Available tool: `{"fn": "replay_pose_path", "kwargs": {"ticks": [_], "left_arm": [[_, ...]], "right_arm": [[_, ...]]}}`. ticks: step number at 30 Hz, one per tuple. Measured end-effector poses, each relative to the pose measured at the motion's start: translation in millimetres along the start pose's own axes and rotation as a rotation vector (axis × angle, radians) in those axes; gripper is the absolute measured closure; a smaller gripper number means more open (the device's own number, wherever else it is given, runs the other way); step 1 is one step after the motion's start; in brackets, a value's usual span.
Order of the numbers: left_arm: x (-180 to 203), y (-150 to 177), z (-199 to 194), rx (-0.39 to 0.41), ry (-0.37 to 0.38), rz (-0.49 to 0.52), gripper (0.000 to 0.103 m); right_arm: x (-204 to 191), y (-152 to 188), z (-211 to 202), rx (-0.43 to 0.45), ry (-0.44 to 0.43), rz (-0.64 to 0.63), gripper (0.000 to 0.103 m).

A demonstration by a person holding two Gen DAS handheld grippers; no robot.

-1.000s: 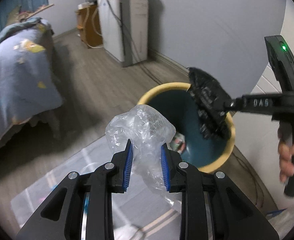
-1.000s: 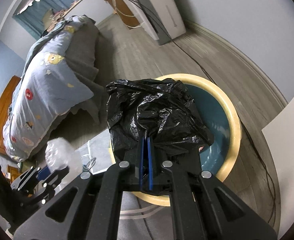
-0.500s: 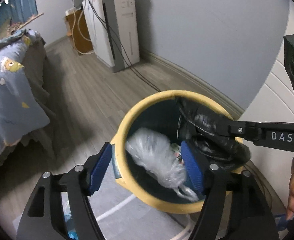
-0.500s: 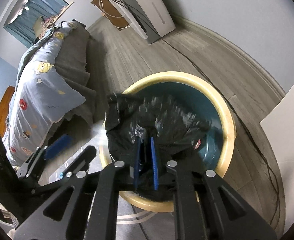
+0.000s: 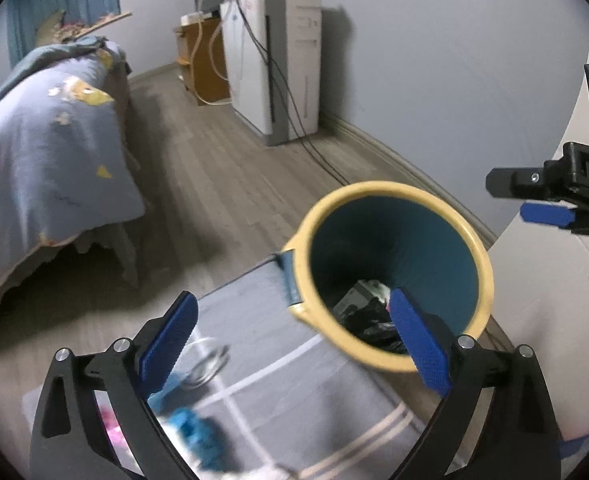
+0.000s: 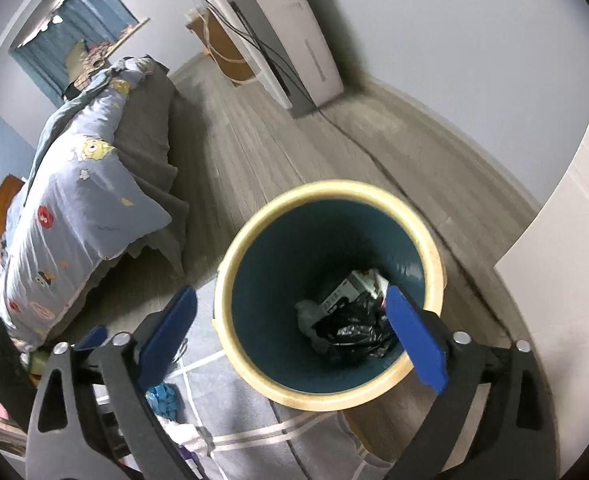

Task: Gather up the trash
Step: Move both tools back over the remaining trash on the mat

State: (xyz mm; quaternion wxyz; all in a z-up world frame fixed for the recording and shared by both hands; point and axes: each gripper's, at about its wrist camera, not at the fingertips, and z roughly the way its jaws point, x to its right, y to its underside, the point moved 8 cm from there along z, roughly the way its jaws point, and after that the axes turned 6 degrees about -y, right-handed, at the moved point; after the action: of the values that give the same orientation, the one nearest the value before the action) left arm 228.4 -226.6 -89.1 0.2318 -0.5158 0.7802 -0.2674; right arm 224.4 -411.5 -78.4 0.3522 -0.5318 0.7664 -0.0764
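A round bin with a yellow rim and a teal inside stands on the floor. At its bottom lie a crumpled black bag, a wad of clear plastic and a printed carton. My left gripper hangs above the bin's near left edge, its jaws opening wide with nothing between them. My right gripper is over the bin's mouth, jaws also opening and empty. One of its blue pads shows at the right of the left wrist view.
A bed with a blue patterned quilt fills the left. A white appliance with trailing cables stands by the far wall. A grey striped rug holds a blue scrap. A pale panel rises right of the bin.
Both grippers opened. The clear plastic left my left gripper and the black bag left my right one; both now lie in the bin. My left gripper drew back from the bin.
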Motion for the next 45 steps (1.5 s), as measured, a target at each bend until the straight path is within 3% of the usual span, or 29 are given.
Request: {"fn": "replay_pose_path", "kwargs": {"ticks": [5,12,22,28,34,39,42,45], "left_arm": [[-39,6,-54,0.056,-0.023,-0.037,0.006],[-101,39,-112,0.085,-0.097,-0.112,0.005],[-173,97,-143,0.060,-0.150,-0.298,0.005],[-210,116,-155,0.061,-0.209,-0.310,0.005],[-239,126,-152,0.054,-0.219,-0.342,0.005],[-247,133,-136,0.014,-0.249,-0.277,0.005],[-249,138,-126,-0.016,-0.242,-0.259,0.005],[-252,138,-118,-0.026,-0.246,-0.242,0.005]], "right_arm": [[-36,11,-22,0.024,0.004,-0.085,0.006],[-82,38,-44,0.032,0.007,-0.186,0.006],[-141,82,-50,0.003,0.004,-0.281,0.006],[-164,102,-32,-0.039,0.017,-0.307,0.006],[-180,119,7,-0.117,0.018,-0.322,0.006],[-182,131,41,-0.153,0.037,-0.353,0.006],[-176,145,71,-0.230,0.047,-0.319,0.006],[-179,150,88,-0.253,0.026,-0.290,0.006]]}}
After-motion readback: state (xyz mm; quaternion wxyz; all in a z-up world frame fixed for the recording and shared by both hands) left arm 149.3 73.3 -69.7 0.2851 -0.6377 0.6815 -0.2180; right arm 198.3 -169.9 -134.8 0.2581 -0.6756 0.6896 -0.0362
